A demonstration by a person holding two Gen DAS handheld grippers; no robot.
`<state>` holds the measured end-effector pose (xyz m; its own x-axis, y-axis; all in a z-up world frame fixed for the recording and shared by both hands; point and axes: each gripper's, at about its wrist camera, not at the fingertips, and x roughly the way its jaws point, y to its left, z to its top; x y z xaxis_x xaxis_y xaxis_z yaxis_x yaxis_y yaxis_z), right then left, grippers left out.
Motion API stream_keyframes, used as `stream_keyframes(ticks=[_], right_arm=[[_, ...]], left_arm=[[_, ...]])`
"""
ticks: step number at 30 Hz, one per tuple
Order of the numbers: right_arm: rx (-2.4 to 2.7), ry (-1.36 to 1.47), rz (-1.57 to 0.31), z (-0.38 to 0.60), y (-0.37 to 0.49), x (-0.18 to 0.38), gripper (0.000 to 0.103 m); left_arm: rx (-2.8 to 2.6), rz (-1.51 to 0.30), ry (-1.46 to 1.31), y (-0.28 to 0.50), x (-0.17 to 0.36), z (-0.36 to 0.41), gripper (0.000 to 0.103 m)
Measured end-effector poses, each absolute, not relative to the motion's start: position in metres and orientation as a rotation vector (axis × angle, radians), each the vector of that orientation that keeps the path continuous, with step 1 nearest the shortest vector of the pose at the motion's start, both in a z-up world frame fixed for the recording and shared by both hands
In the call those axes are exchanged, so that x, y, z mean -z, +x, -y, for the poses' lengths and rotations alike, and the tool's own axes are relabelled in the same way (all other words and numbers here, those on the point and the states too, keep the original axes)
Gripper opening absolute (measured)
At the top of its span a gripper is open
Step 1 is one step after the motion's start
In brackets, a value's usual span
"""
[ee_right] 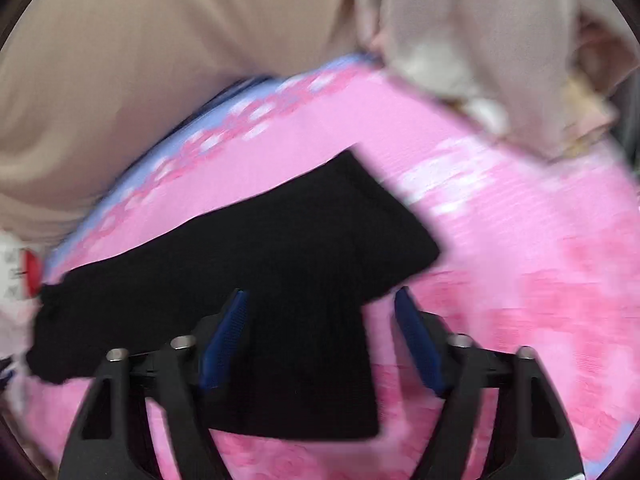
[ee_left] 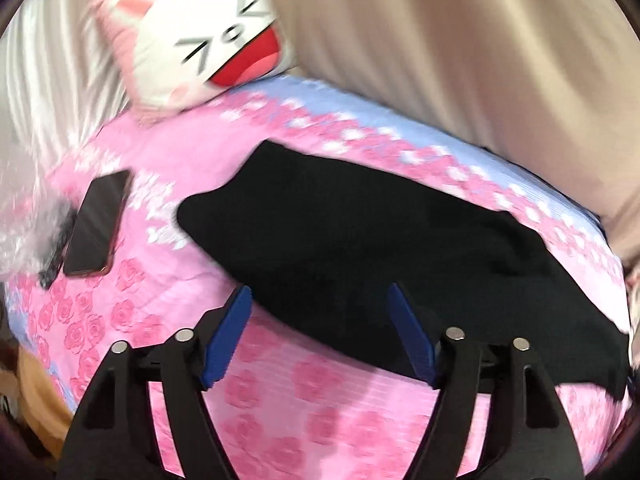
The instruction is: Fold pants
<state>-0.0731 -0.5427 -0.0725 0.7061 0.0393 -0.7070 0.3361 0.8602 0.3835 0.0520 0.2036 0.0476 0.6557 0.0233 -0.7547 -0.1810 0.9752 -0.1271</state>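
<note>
Both hand-held grippers (ee_left: 320, 300) (ee_right: 322, 304) gape empty above black pants (ee_left: 360, 232)

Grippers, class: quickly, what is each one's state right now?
Left gripper: open, holding nothing.
Right gripper: open, black pants between its fingers, not pinched.

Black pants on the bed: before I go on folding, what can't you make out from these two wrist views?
- Black pants: left wrist view, folds and layers lost in motion blur and flat black; far end cut off at the right edge.
- Pants: right wrist view, the near edge runs behind the right tool, so contact is unclear.
- Phone: the dark item beside it is blurred, half under clear plastic.
</note>
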Motion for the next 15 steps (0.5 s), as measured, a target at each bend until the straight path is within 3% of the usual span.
stream_keyframes(ticks=[1,8,12,15], right_arm=[[0.17,0.488,-0.799,0.539,-0.066,0.072,0.01],[0.242,0.223,-0.607,0.548,-0.051,-0.018,0.008],[0.342,0.264,-0.865,0.582,-0.008,0.058,0.012],[0.353,0.288,-0.794,0.576,-0.021,0.066,0.025]], left_arm=[[-0.103,-0.851,-0.183,0.053,-0.049,-0.193,0.08],[-0.051,-0.827,-0.062,0.07,-0.041,-0.138,0.081],[-0.066,-0.828,-0.03,0.075,-0.021,-0.123,0.081],[-0.115,-0.876,-0.029,0.088,-0.001,-0.132,0.081]])
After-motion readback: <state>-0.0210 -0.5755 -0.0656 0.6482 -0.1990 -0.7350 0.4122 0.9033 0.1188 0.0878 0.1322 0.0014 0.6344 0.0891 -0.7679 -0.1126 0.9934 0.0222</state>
